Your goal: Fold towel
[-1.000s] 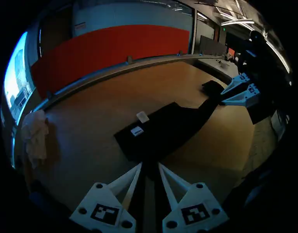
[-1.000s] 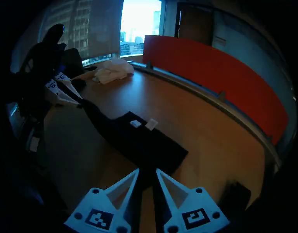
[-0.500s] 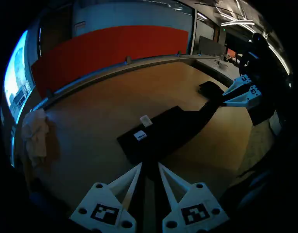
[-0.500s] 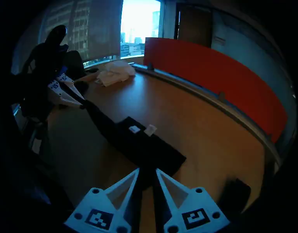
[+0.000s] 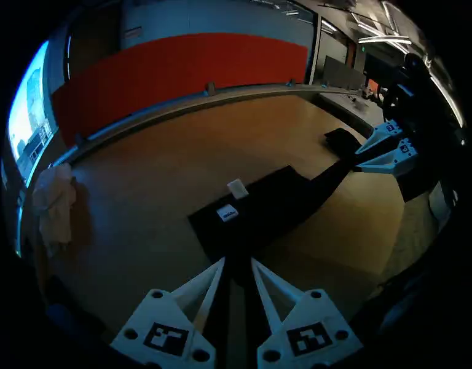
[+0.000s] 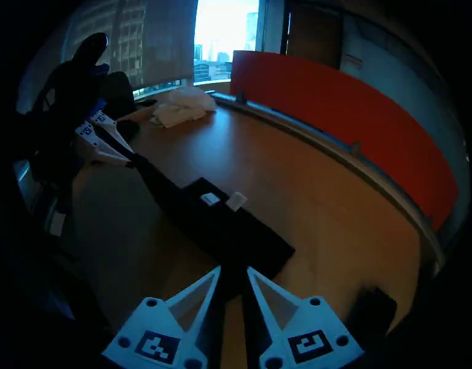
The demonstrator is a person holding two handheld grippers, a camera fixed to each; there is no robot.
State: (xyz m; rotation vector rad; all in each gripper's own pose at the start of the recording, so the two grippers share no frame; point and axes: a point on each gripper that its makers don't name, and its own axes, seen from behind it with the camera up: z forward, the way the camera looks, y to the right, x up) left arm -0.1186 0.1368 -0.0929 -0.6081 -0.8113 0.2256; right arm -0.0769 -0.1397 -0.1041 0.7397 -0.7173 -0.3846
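Gripping one end of the dark towel (image 5: 267, 209), my left gripper (image 5: 237, 263) has its fingers drawn narrow with the cloth pinched between them. My right gripper (image 6: 233, 270) is closed the same way on the opposite end. The towel runs between the two. Its wide middle lies flat on the counter (image 5: 162, 166), and each end rises in a narrowed strip to the fingers that hold it. Two small white tags (image 5: 232, 200) sit on top of the flat part, near its far edge.

In the left gripper view, the right gripper (image 5: 357, 157) hangs off to the right over the counter's near edge, with floor showing below it. In the right gripper view, the left gripper (image 6: 128, 158) hangs at the left, just past that same edge. Beyond the towel, bare wood stretches to the far edge, where a low rail (image 5: 193, 104) runs along the foot of a red partition (image 5: 174, 64).

A heap of white cloth (image 6: 184, 106) lies well apart from the towel, at the end of the counter by the bright window (image 6: 227, 37). A small dark object (image 5: 342, 138) rests on the wood near the right gripper's end; I cannot tell what it is. The wood is warm brown and the room is dim.
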